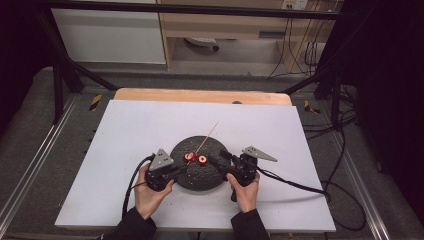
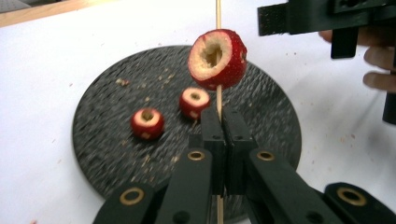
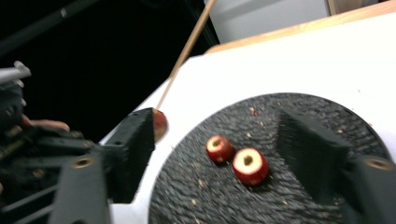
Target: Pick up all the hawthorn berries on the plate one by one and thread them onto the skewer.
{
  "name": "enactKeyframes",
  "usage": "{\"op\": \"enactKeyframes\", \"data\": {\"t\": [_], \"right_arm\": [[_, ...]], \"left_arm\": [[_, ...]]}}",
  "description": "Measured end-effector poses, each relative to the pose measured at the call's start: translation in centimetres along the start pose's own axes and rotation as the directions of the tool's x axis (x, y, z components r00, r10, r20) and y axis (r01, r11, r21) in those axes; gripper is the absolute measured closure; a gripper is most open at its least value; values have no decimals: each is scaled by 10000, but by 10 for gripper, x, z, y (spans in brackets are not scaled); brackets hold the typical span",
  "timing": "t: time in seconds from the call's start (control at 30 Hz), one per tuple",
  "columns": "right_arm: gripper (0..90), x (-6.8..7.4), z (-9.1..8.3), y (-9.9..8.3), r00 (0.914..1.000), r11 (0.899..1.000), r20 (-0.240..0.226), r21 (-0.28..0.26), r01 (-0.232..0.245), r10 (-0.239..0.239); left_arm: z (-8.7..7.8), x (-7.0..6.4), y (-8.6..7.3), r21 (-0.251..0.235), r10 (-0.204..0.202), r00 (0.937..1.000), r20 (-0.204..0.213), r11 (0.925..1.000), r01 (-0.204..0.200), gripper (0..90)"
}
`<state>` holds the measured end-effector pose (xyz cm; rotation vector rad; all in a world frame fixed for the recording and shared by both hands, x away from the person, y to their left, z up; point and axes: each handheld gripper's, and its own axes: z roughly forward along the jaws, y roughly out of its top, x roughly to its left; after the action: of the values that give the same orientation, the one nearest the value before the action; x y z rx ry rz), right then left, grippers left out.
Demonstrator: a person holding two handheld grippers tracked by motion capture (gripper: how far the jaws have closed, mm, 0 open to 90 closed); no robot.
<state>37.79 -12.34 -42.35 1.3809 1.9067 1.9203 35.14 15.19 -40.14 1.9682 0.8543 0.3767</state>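
White table (image 1: 150, 130), skewer (image 2: 217, 14) pinched — left gripper (image 2: 223, 122) view, fruit (image 2: 217, 59) cored

the high view is looking forward and down from above the person's side, far enough to take in the whole table (image 1: 150, 125). the left gripper view is riding on the left gripper (image 2: 223, 122) and looking along its jaws, close over the plate (image 2: 107, 135). the right gripper view is sitting on the right gripper (image 3: 224, 140), tilted, also close to the plate (image 3: 280, 196). all three are sharing the plate (image 1: 197, 172) and the skewer (image 1: 207, 136).
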Motion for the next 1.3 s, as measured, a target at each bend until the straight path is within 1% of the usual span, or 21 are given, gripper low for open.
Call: {"op": "enactKeyframes", "data": {"t": [0.03, 0.07, 0.1, 0.17, 0.23, 0.33, 0.4, 0.43, 0.47, 0.6, 0.67, 0.7, 0.73, 0.77, 0.87, 0.93, 1.1, 1.17, 1.2, 1.23, 1.3], "right_arm": [[248, -1, 0, 0, 9999, 9998, 66, 159, 101, -102], [194, -2, 0, 1, 9996, 9981, 142, 561, 237, -245], [194, -2, 0, 1, 9996, 9981, 142, 561, 237, -245], [156, -4, 0, 1, 9986, 9947, 168, 907, 479, -497], [105, -6, 0, 2, 9971, 9886, 231, 1337, 693, -730], [65, -9, 0, 4, 9934, 9775, 347, 1851, 1011, -1093], [54, -10, -1, 6, 9924, 9707, 332, 2142, 1090, -1187], [49, -11, -1, 7, 9907, 9661, 299, 2272, 1222, -1324], [42, -11, -2, 8, 9905, 9627, 321, 2416, 1218, -1334], [31, -13, -2, 12, 9874, 9490, 379, 2841, 1366, -1535], [31, -15, -2, 13, 9863, 9440, 388, 2980, 1416, -1602], [32, -15, -2, 14, 9870, 9427, 412, 3048, 1355, -1552], [32, -15, -1, 15, 9857, 9399, 438, 3109, 1411, -1625], [31, -15, 0, 16, 9839, 9357, 446, 3193, 1502, -1731], [28, -12, 4, 18, 9783, 9184, 529, 3580, 1685, -2001], [29, -10, 8, 19, 9752, 9071, 457, 3788, 1835, -2164], [35, -6, 18, 22, 9694, 8859, 337, 4147, 2078, -2431], [36, -5, 22, 22, 9654, 8745, 325, 4325, 2197, -2586], [36, -4, 24, 23, 9654, 8701, 340, 4423, 2174, -2585], [36, -3, 26, 23, 9628, 8622, 296, 4532, 2265, -2685], [38, -3, 30, 24, 9595, 8503, 254, 4704, 2362, -2806]], "left_arm": [[-2, 2, -2, 23, 5, 10000, -13, 10000, -5, 887], [-5, 3, -4, 43, 8, 10000, 0, 10000, -8, 887], [-7, 4, -6, 68, 21, 10000, -11, 10000, -21, 887], [-12, 7, -10, 157, 85, 10000, 10, 9998, -85, 887], [-17, 10, -15, 246, 91, 10000, 2, 9997, -91, 887], [-25, 16, -23, 304, 76, 10000, -12, 9995, -76, 887], [-31, 19, -29, 372, 64, 10000, -28, 9993, -63, 886], [-33, 21, -32, 382, 59, 10000, -53, 9993, -56, 886], [-36, 23, -34, 391, 56, 9999, -95, 9992, -52, 887], [-44, 28, -45, 402, 14, 10000, -50, 9992, -12, 886], [-46, 30, -50, 462, -24, 10000, -7, 9989, 24, 886], [-47, 30, -52, 498, -15, 10000, 2, 9988, 15, 886], [-48, 31, -54, 501, -34, 10000, -10, 9987, 34, 886], [-48, 32, -56, 525, -8, 10000, -6, 9986, 8, 886], [-49, 34, -61, 564, -79, 10000, 54, 9984, 76, 886], [-48, 35, -63, 603, -116, 9999, 53, 9981, 112, 886], [-49, 38, -67, 686, -182, 9998, 69, 9975, 177, 886], [-50, 40, -69, 688, -272, 9996, 85, 9973, 265, 885], [-50, 41, -70, 718, -263, 9996, 100, 9971, 255, 885], [-50, 41, -70, 723, -293, 9995, 90, 9970, 285, 885], [-51, 42, -71, 735, -272, 9996, 98, 9969, 264, 886]]}}
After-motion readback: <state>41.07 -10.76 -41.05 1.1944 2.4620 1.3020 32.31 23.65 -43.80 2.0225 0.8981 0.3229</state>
